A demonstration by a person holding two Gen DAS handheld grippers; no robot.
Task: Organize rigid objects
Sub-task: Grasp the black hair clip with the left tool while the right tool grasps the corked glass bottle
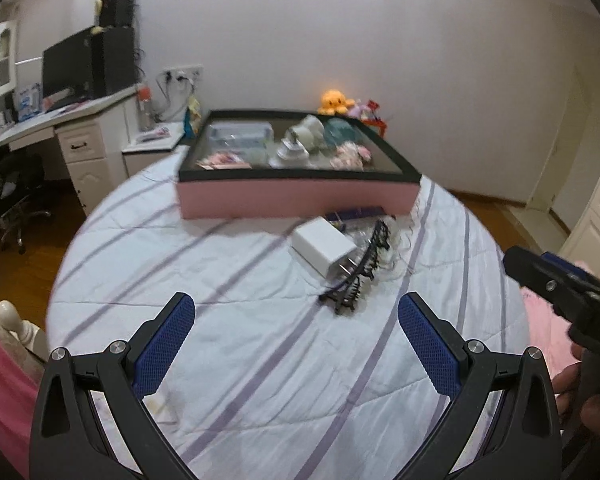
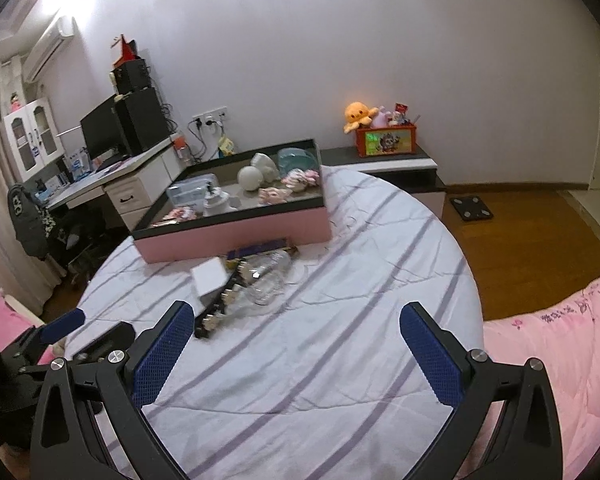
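Evidently both grippers hung wide open and empty over the striped bedsheet point(image 1: 228, 332), the left gripper point(image 1: 296, 344) facing a small heap just short of the pink box point(image 1: 296, 196): a white charger point(image 1: 324, 246), a black hair clip point(image 1: 356, 280) touching its prongs, and a clear bottle point(image 2: 268, 276) beside them. The right gripper point(image 2: 296, 348) waited further right. Best judged, the charger wanted taking first, jaws squared across its flat sides and lowered clear of the clip, then lifted over the box's black rim into a bare patch.
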